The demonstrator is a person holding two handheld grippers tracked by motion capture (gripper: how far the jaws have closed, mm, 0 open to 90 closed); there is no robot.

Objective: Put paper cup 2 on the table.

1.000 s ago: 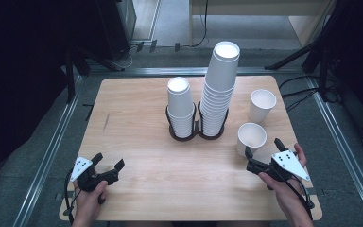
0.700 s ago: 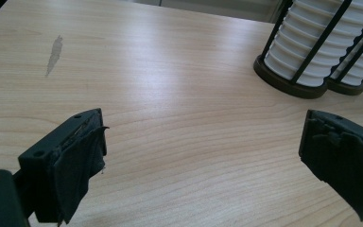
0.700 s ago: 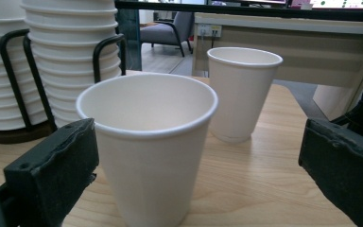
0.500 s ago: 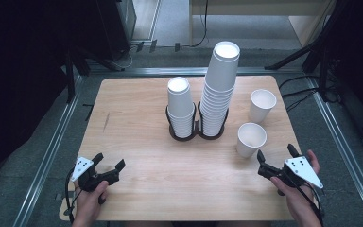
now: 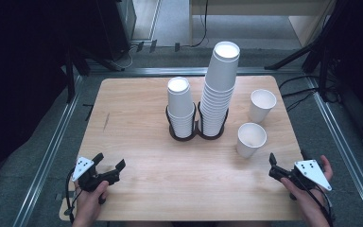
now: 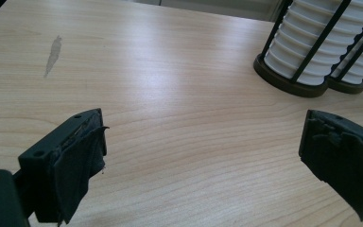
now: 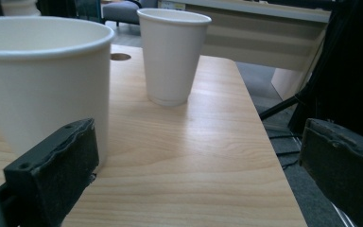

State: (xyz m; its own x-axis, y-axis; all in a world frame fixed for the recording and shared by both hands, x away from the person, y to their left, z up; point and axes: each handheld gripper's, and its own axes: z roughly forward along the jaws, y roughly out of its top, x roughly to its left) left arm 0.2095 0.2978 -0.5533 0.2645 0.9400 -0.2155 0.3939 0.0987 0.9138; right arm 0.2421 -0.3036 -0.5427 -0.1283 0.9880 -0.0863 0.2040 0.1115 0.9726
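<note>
near cup [image 5: 251, 140]: upright, just far-left of right hand-held gripper [image 5: 279, 171]
right hand-held gripper: released, nearer
left hand-held gripper [image 5: 108, 171]: released, well apart

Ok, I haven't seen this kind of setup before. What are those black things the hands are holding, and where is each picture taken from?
A person sits at a wooden table and holds a two-jaw tool in each hand. The left hand-held gripper and right hand-held gripper both have their jaws apart and hold nothing.

The high view looks down from above the person's side. The other two views come from cameras riding on each gripper, looking out between its own black jaws.

On the table stand a short cup stack and a tall cup stack, side by side in a black wire holder. To the right stand two loose paper cups: the near cup and the far cup. The right gripper's camera faces both.
</note>
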